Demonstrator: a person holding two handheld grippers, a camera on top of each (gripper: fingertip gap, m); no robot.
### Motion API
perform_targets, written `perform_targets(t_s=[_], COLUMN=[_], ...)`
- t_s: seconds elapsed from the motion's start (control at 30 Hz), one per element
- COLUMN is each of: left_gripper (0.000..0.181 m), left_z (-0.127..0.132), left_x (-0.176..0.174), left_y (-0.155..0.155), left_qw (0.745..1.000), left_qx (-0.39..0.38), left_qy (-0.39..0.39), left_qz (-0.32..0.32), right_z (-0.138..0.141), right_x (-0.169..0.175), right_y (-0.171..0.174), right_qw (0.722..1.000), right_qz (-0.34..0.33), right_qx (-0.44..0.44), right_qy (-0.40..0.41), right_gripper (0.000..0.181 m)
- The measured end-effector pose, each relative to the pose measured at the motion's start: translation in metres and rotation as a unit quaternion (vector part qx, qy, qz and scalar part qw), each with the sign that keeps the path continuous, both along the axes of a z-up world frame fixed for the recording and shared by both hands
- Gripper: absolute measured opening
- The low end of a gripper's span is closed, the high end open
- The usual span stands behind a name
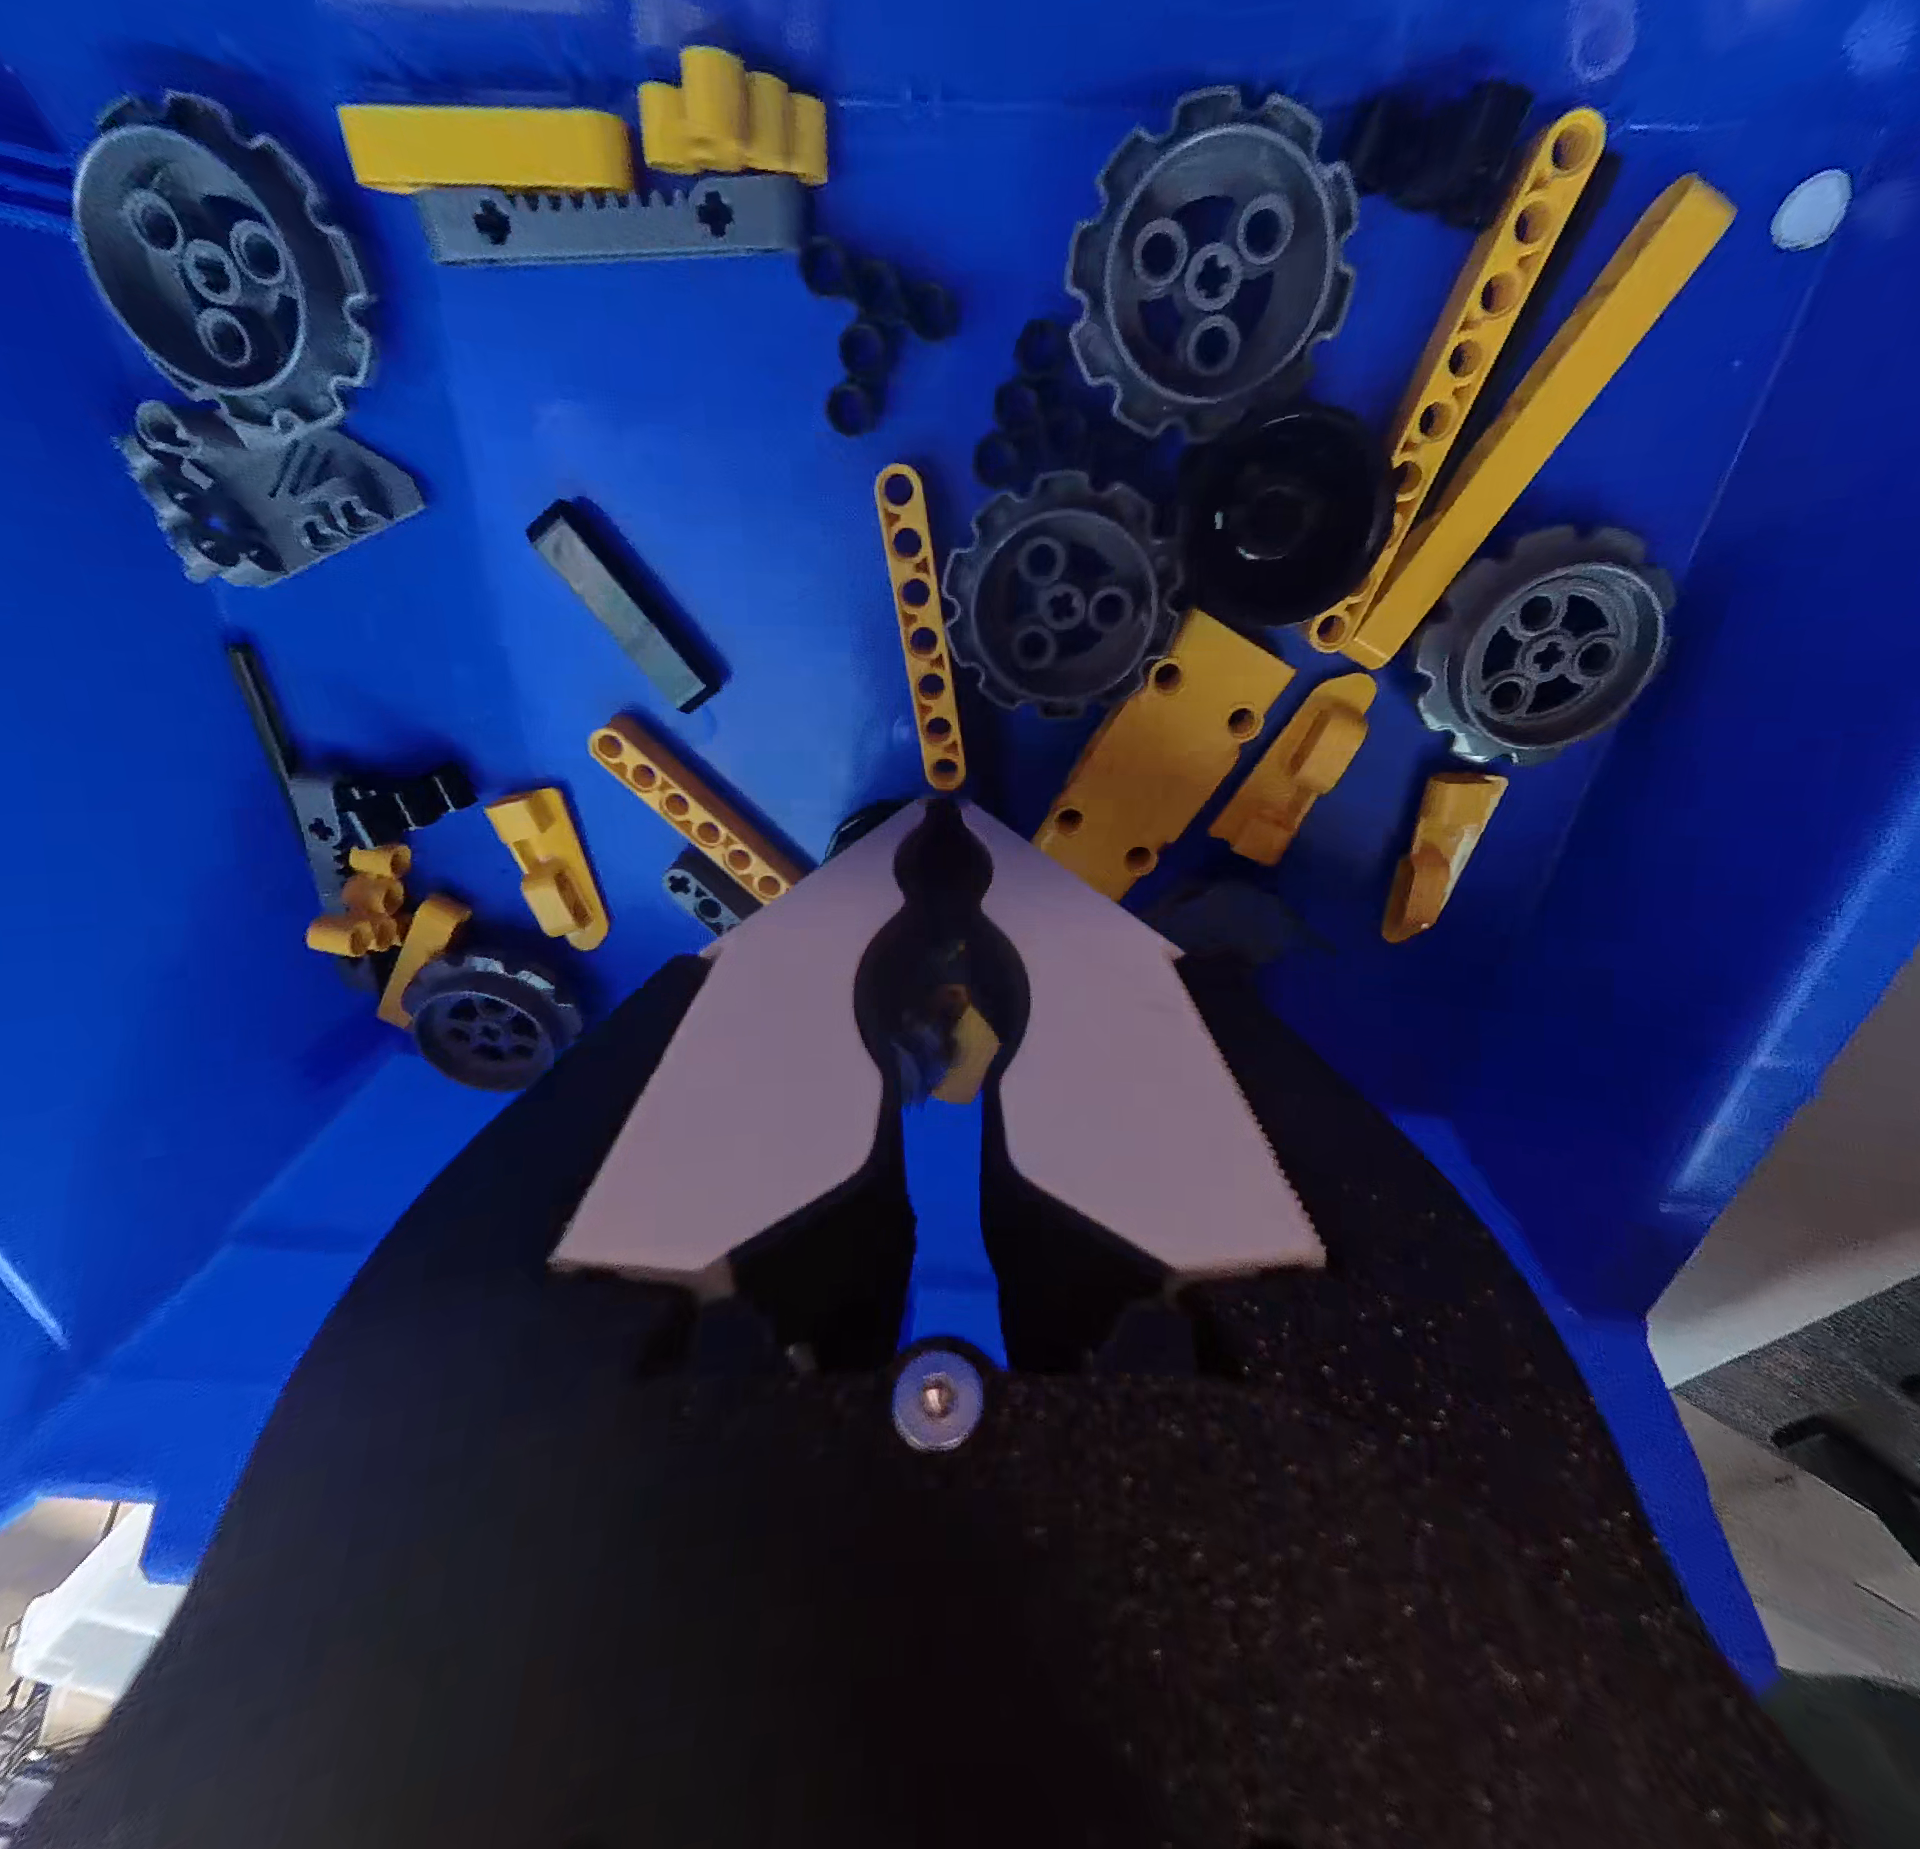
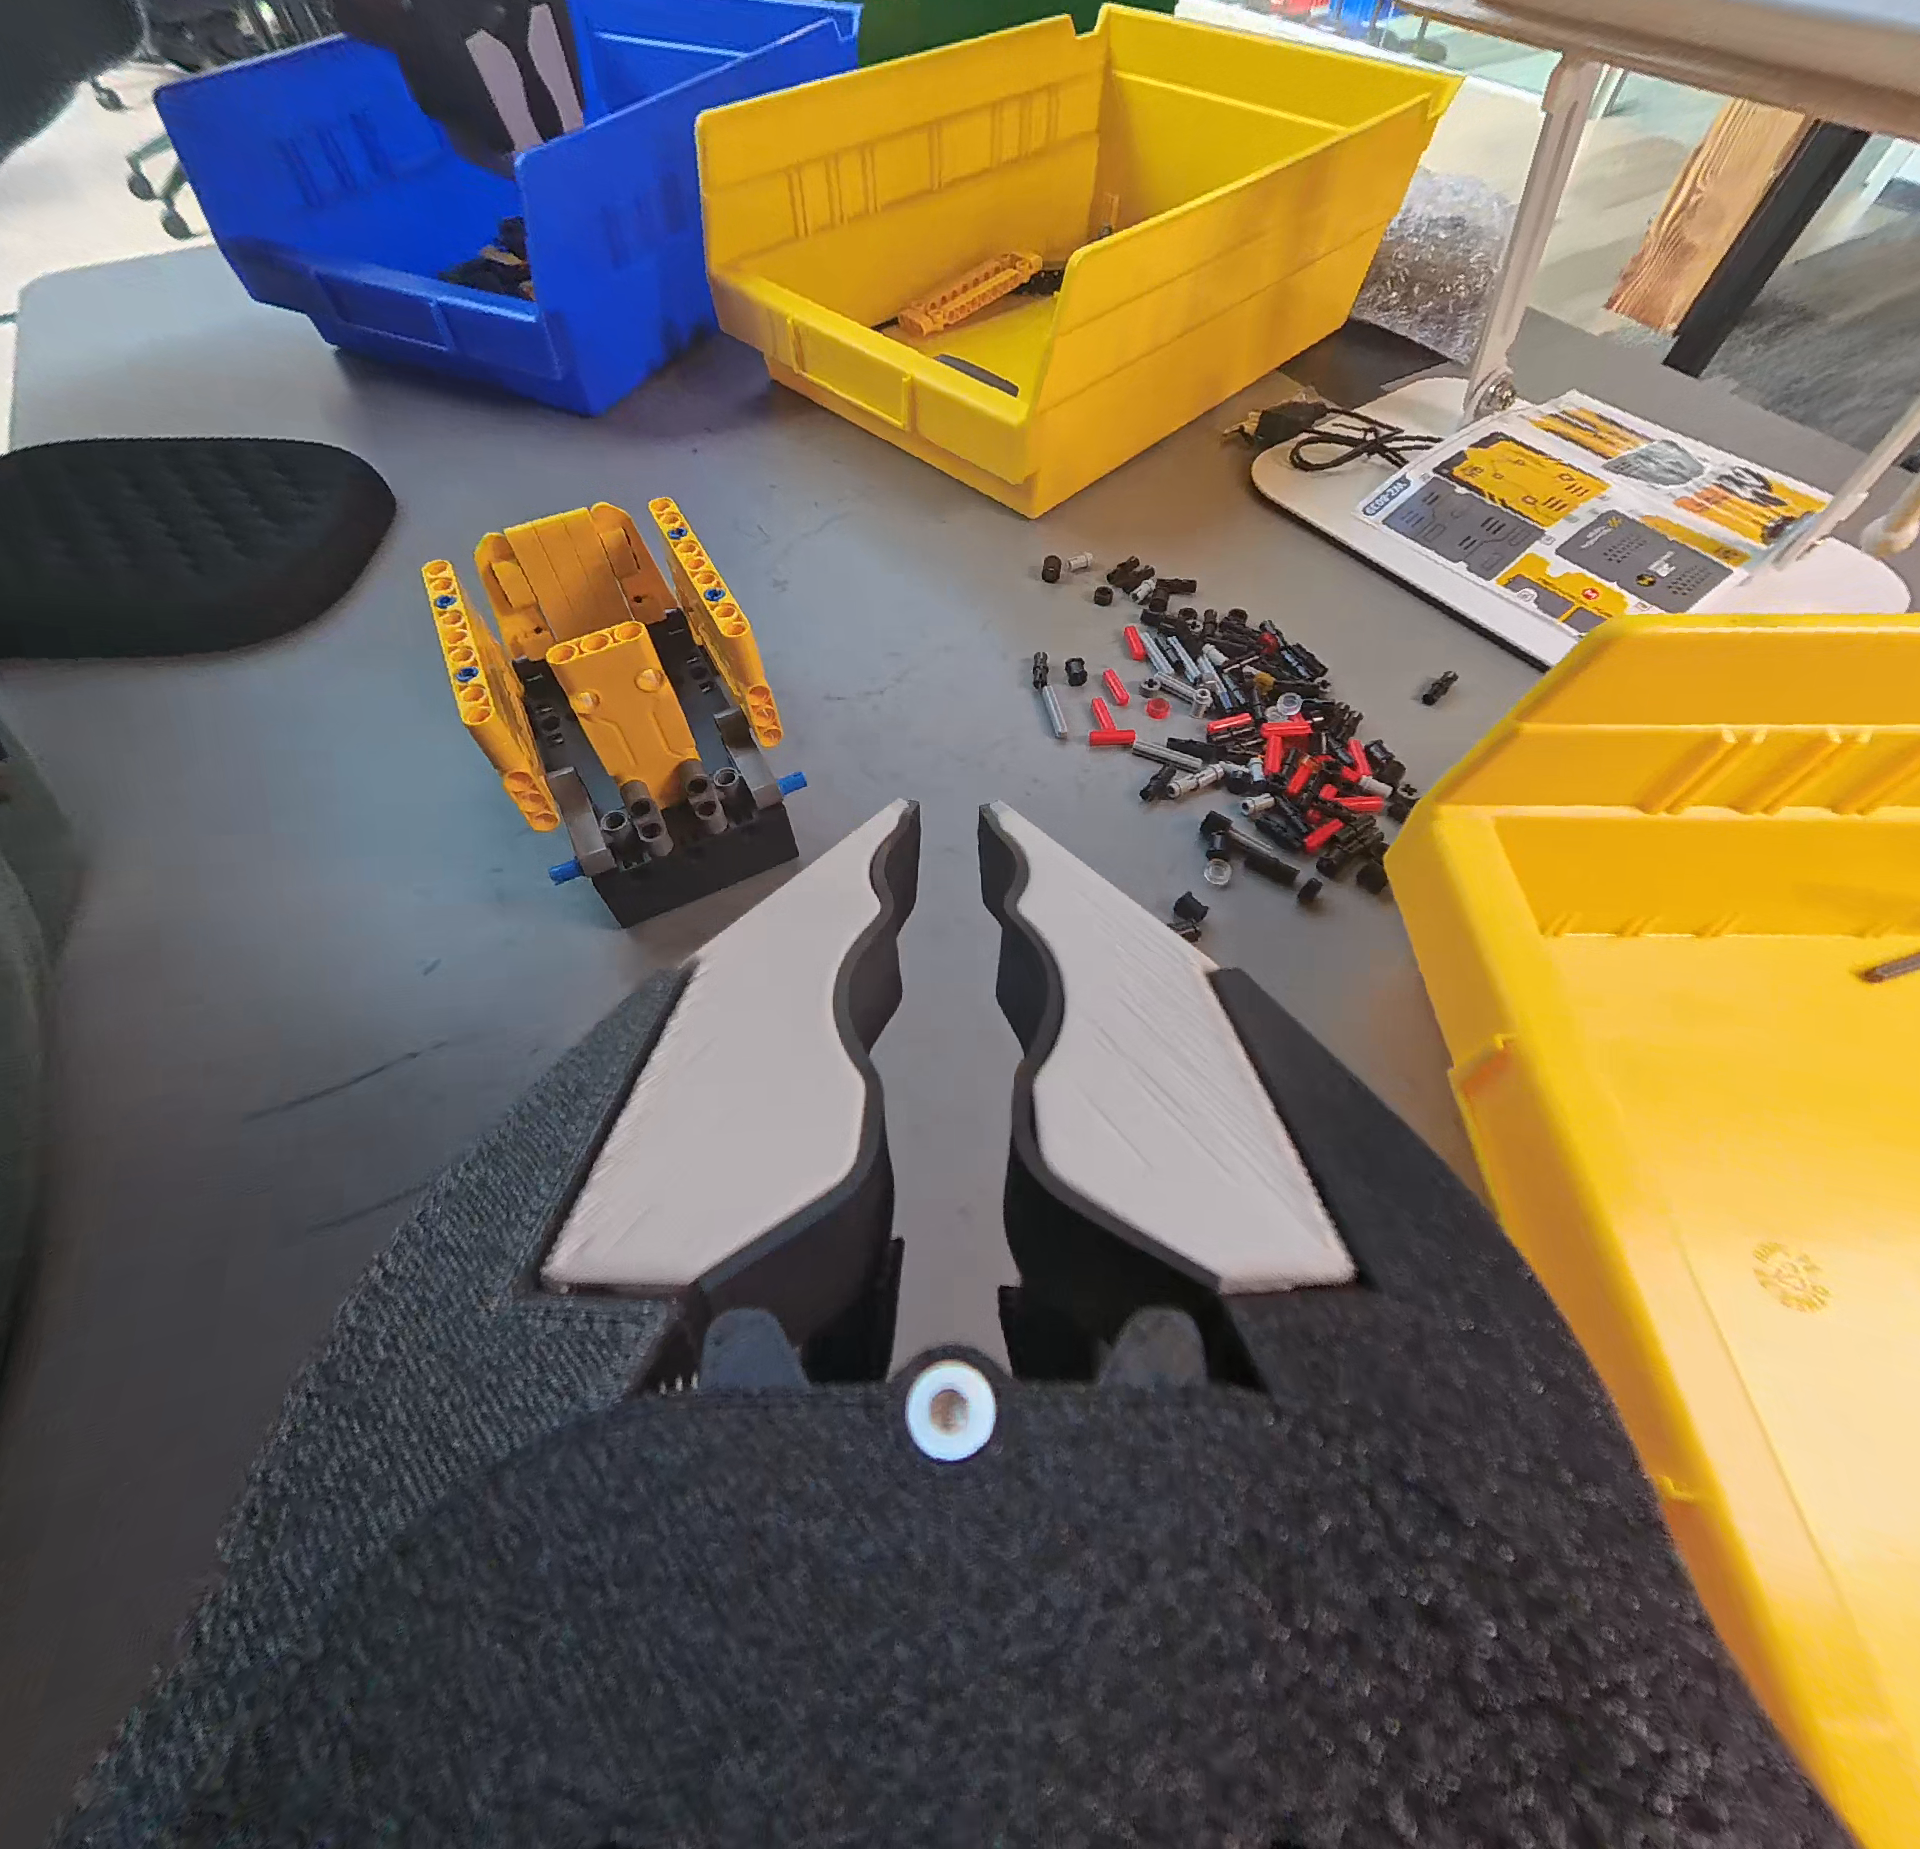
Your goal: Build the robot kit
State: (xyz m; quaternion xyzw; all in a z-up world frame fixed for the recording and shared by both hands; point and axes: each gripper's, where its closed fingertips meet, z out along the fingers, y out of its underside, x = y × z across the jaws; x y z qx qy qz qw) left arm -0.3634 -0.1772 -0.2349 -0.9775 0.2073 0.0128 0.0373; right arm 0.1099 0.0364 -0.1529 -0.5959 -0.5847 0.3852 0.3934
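- Your left gripper (image 1: 943, 812) is down inside the blue plastic bin (image 1: 665, 428), its grey fingertips pressed together at the front. In the round gap farther back between the fingers sits a small yellow plastic piece (image 1: 966, 1056); it looks pinched there, though most of it is hidden.
- Straight ahead at 12 o'clock, just beyond the tips, lies a thin yellow beam with a row of holes (image 1: 920, 625). Its long axis runs along your line of sight, near end almost touching the tips.
- At 1 o'clock, just beside that beam, is a grey toothed wheel (image 1: 1060, 594); at 2 o'clock lies a flat yellow panel with corner holes (image 1: 1164, 750); at 10 o'clock a second yellow holed beam (image 1: 691, 807) lies slantwise.
- Your right gripper (image 2: 949, 812) hovers over the grey tabletop (image 2: 312, 968), fingers slightly parted and holding nothing.
- At its 11 o'clock stands a partly built yellow and black brick model (image 2: 613, 698), near but apart; at 1 o'clock is a loose pile of small black, red and grey pins (image 2: 1247, 729).
- From the right wrist view, the blue bin sits far off at 11 o'clock, so the left gripper is much nearer its contents.
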Motion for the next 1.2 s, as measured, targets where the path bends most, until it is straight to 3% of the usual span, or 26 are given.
perform_targets(t_s=[0.2, 0.4, 0.63, 0.73, 0.87, 1.0, 1.2], left_gripper=[0.004, 0.000, 0.000, 0.000, 0.001, 0.011, 0.003], left_z=[-0.002, 0.008, 0.001, 0.003, 0.002, -0.008, -0.007], left_x=[-0.018, 0.016, -0.022, -0.020, 0.009, 0.000, -0.014], left_y=[0.003, 0.004, 0.011, 0.010, -0.004, -0.009, -0.009], left_qw=[0.999, 0.997, 0.997, 0.998, 0.998, 0.998, 0.997], left_qx=[0.009, 0.026, 0.009, 0.019, -0.007, -0.032, -0.029], left_qy=[0.032, -0.046, 0.062, 0.047, -0.019, 0.025, 0.047], left_qz=[-0.012, -0.054, -0.040, -0.033, -0.053, -0.055, -0.048], right_z=[-0.003, -0.005, -0.006, -0.008, -0.010, -0.012, -0.013], right_x=[-0.013, -0.022, -0.025, -0.022, -0.021, -0.023, -0.023], right_y=[-0.003, -0.004, -0.005, -0.003, -0.002, -0.003, -0.001], right_qw=[1.000, 1.000, 0.999, 0.999, 0.999, 0.999, 0.999], right_qz=[0.004, 0.009, 0.014, 0.008, 0.004, 0.008, 0.003], right_qx=[0.006, 0.002, 0.007, 0.005, 0.001, 0.003, 0.001], right_qy=[-0.016, -0.023, -0.032, -0.034, -0.036, -0.038, -0.040], right_gripper=[0.011, 0.011, 0.011, 0.011, 0.011, 0.011, 0.011])
